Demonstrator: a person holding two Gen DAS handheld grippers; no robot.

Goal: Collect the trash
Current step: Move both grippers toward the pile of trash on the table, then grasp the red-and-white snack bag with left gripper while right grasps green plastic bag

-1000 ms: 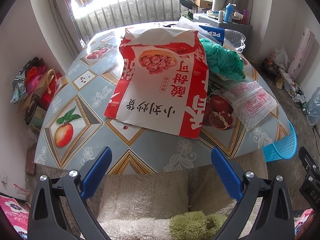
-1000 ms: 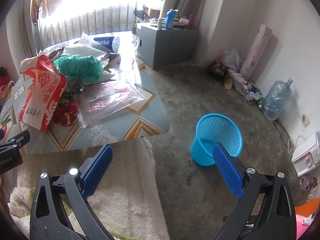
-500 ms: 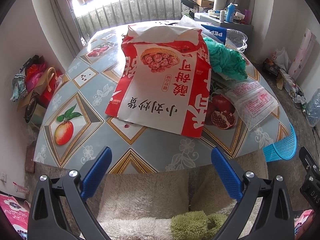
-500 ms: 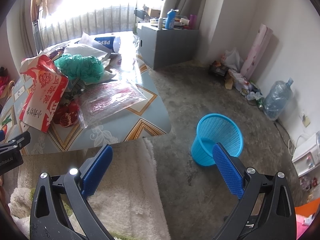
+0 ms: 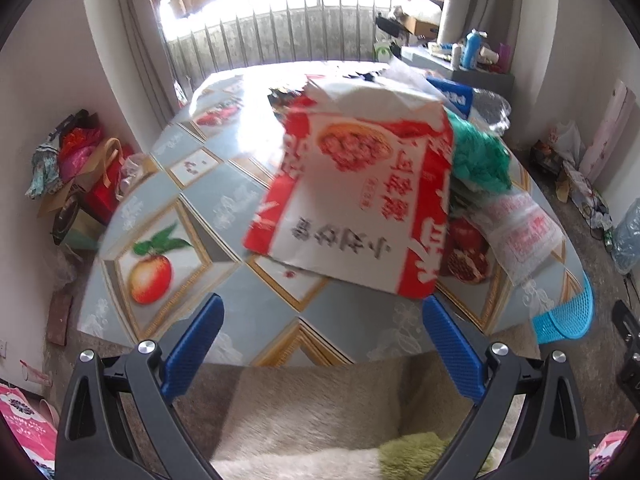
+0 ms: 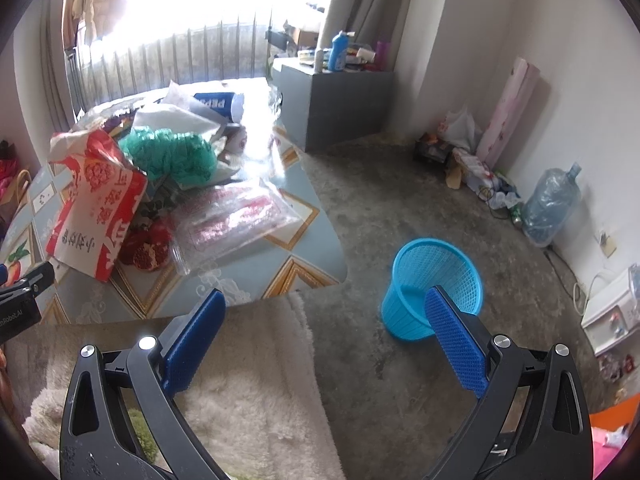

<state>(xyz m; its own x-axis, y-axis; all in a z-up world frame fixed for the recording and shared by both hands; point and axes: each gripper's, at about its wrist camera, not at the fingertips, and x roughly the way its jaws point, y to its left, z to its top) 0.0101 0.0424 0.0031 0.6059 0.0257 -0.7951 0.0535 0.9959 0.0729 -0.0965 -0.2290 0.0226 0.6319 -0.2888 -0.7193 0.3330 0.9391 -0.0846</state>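
A pile of litter covers the far right part of a table (image 5: 208,200) with a fruit-patterned cloth, as two hand-held grippers hover at its near edge. The left gripper (image 5: 322,340), its blue-padded jaws spread wide and holding nothing, points at a large red-and-white paper snack bag (image 5: 356,196) lying flat at the front of the pile, just beyond the fingertips and not touching them. Just right of the bag sit a crumpled green plastic bag (image 5: 478,158), a clear plastic wrapper (image 5: 520,228) with red print near the table's right edge, and, behind them, a blue Pepsi wrapper (image 5: 452,94). A halved pomegranate (image 6: 146,250), which may be fruit or part of the cloth's print, shows between the paper bag and the clear wrapper. The right gripper (image 6: 322,342), likewise spread and empty, hangs over a cream fleece blanket (image 6: 256,392) beside the table, angled toward the concrete floor (image 6: 400,200). There a blue mesh waste basket (image 6: 436,272) stands upright, well apart from the litter, its inside partly hidden by the gripper's right finger. A large water jug (image 6: 550,206) rests against the far wall.
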